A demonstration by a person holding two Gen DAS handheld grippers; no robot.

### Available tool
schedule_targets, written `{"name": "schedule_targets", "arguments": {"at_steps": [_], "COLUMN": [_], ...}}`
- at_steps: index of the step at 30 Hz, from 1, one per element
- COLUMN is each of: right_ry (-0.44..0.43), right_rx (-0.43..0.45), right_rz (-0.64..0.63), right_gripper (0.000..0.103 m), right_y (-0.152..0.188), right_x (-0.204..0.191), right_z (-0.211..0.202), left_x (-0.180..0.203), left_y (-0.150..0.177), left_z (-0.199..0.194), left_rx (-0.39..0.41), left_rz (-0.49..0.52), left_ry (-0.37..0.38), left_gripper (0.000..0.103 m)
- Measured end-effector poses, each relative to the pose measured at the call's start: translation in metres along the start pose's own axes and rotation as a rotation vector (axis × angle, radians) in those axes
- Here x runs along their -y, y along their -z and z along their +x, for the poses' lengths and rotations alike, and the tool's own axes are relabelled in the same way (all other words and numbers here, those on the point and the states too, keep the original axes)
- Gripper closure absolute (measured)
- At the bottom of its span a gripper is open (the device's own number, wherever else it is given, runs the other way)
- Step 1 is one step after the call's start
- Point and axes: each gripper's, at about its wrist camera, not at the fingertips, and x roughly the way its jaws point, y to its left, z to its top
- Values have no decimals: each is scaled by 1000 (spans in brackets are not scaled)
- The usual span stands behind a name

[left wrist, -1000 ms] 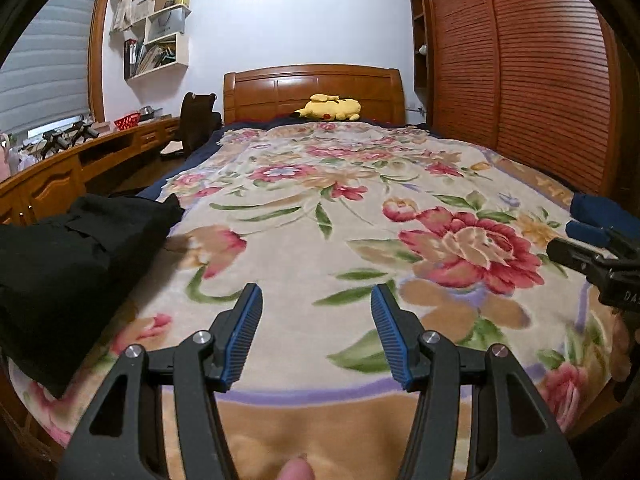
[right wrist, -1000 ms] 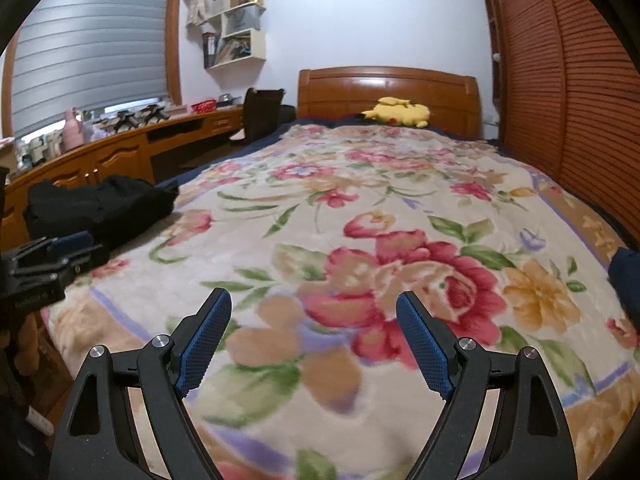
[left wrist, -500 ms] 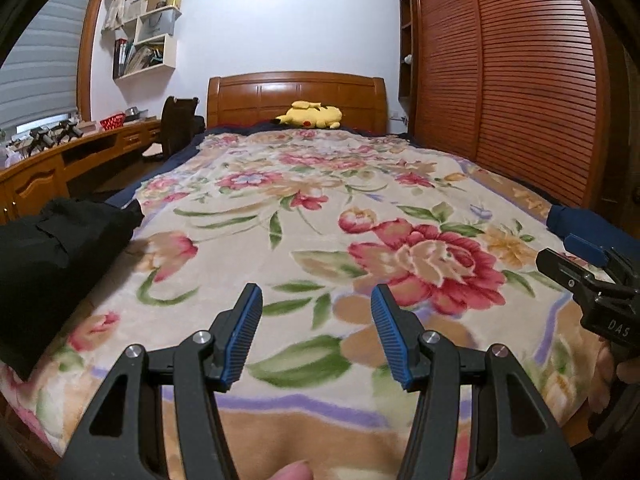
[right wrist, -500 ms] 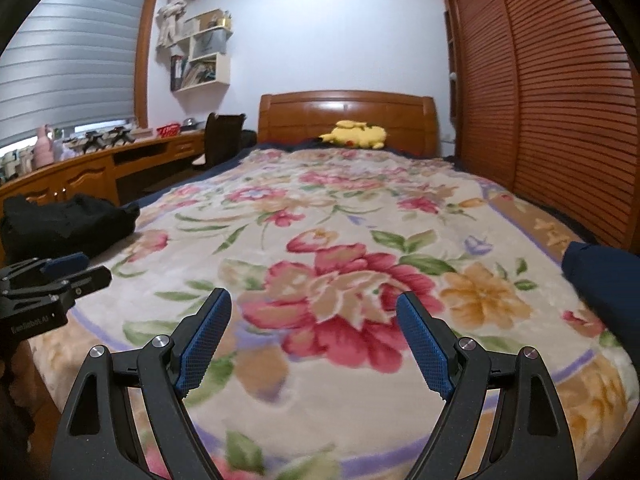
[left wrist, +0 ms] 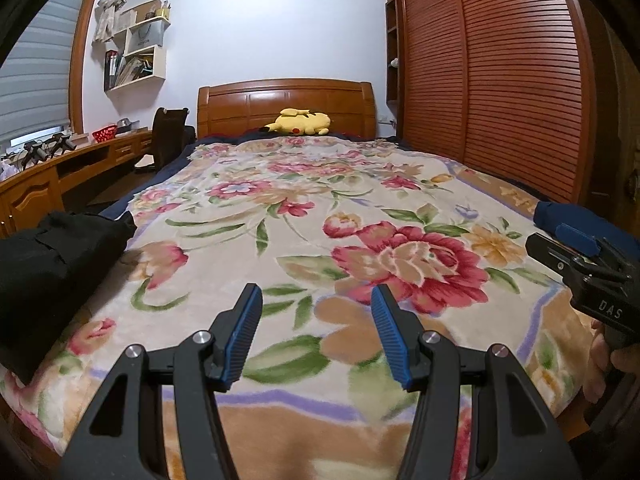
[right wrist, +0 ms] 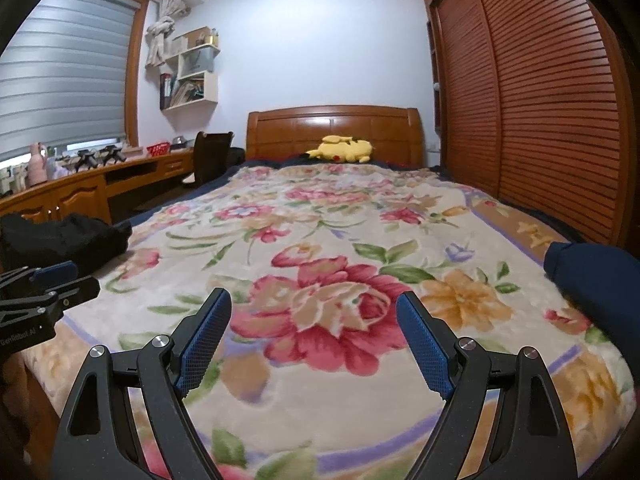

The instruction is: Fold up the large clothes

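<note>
1. Since a second ago both views have tipped up and drawn back: the headboard (left wrist: 286, 106) and wardrobe (left wrist: 492, 80) sit lower and fuller in view, and less of the blanket's (left wrist: 320, 208) near edge fills the frame. So both grippers have lifted away from the bed instead of going toward any cloth.
2. The left gripper (left wrist: 316, 334) has its jaws apart with nothing between them; the right gripper (right wrist: 314, 338) likewise stands wide and empty.
3. The clothes lie at the bed's two near corners: a black heap (left wrist: 52, 264) on the left edge, a navy piece (right wrist: 592, 280) on the right edge. The wide middle of the blanket lies bare between them.
4. That fits two readings: the piles wait to be spread and folded, or they are already folded and set aside. The pictures do not settle which.
5. Hard to tell: the black heap shows creases but no clear shape, and both clothes are cut off at the frame edges, the navy piece most of all. A hand (left wrist: 608, 356) shows partly beneath the right gripper in the left view.
</note>
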Motion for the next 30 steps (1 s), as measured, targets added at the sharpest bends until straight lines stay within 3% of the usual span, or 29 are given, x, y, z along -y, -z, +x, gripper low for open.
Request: {"name": "schedule_targets", "arguments": {"at_steps": [30], "right_ry": [-3], "right_rx": [1], "right_rz": [-2], "right_gripper": [17], "right_y": [-1], "right_x": [0], "right_z": [-2], "left_x": [5], "left_y": [1], "left_z": [-2], "left_rx": [8], "left_rz": [-9], "left_ry": [2], "left_gripper": [47]}}
